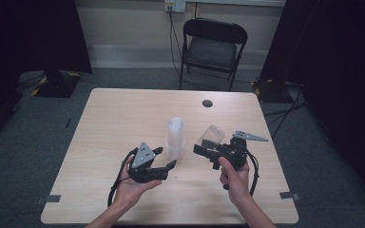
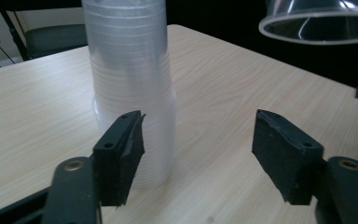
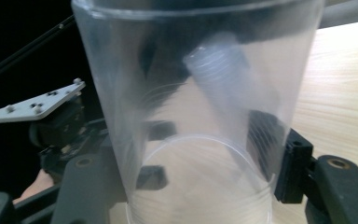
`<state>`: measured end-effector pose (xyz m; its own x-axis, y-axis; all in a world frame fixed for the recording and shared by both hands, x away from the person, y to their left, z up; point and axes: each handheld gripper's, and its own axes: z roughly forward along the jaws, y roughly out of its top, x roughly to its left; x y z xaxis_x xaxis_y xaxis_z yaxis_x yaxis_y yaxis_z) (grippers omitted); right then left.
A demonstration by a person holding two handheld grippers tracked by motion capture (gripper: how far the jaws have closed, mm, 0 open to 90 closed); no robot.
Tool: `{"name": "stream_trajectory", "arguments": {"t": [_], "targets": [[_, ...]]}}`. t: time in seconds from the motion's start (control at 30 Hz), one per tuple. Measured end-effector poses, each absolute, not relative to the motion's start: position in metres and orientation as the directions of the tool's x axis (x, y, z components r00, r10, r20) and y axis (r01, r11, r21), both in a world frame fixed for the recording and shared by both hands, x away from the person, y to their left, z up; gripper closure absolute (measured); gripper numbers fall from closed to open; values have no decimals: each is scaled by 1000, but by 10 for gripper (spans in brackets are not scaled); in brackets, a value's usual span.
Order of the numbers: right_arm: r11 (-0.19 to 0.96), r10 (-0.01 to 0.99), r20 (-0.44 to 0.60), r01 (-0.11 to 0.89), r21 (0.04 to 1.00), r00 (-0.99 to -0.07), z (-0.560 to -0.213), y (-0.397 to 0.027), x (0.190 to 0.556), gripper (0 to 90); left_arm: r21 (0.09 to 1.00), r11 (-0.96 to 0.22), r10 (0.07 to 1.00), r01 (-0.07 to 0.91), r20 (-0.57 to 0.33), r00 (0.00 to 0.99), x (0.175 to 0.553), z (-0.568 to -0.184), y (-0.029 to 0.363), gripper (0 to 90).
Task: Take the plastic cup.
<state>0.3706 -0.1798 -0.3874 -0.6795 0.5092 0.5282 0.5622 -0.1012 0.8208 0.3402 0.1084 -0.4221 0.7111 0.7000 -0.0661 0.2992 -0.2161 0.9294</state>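
One clear cup (image 3: pixel 191 116) sits pinched in my right claw (image 3: pixel 200 186), while my left claw (image 2: pixel 198 154) stands spread, empty, just before the cup stack (image 2: pixel 130 84).

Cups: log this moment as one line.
right gripper: shut on clear cup | left gripper: open, beside cup stack | table

In the left gripper view, the top of the stack of clear cups (image 2: pixel 133 88) runs off the upper edge, and the left gripper's (image 2: pixel 200 154) near jaw covers part of its base. The single clear cup (image 2: pixel 319 21) is cut off at the top right corner. In the right gripper view, this cup's rim leaves the upper edge and hides the right gripper's (image 3: pixel 196 177) pads.
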Motion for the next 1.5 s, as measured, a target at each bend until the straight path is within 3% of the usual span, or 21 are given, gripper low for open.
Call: {"name": "stream_trajectory", "arguments": {"t": [0.23, 0.53, 0.93, 1.5], "targets": [[-107, 470, 563, 589, 801, -680, -395, -175, 368, 379, 945, -190, 671, 265, -72, 738, 337, -426, 97, 441], [-112, 413, 644, 666, 738, -644, -410, -164, 367, 379, 966, -196, 659, 170, 2, 752, 327, -434, 91, 505], [-96, 353, 711, 732, 674, -608, -420, -152, 364, 380, 982, -180, 651, 61, 73, 755, 317, -435, 83, 653], [-66, 305, 754, 776, 627, -582, -423, -139, 360, 376, 976, -208, 661, -66, 190, 726, 313, -440, 78, 669]]}}
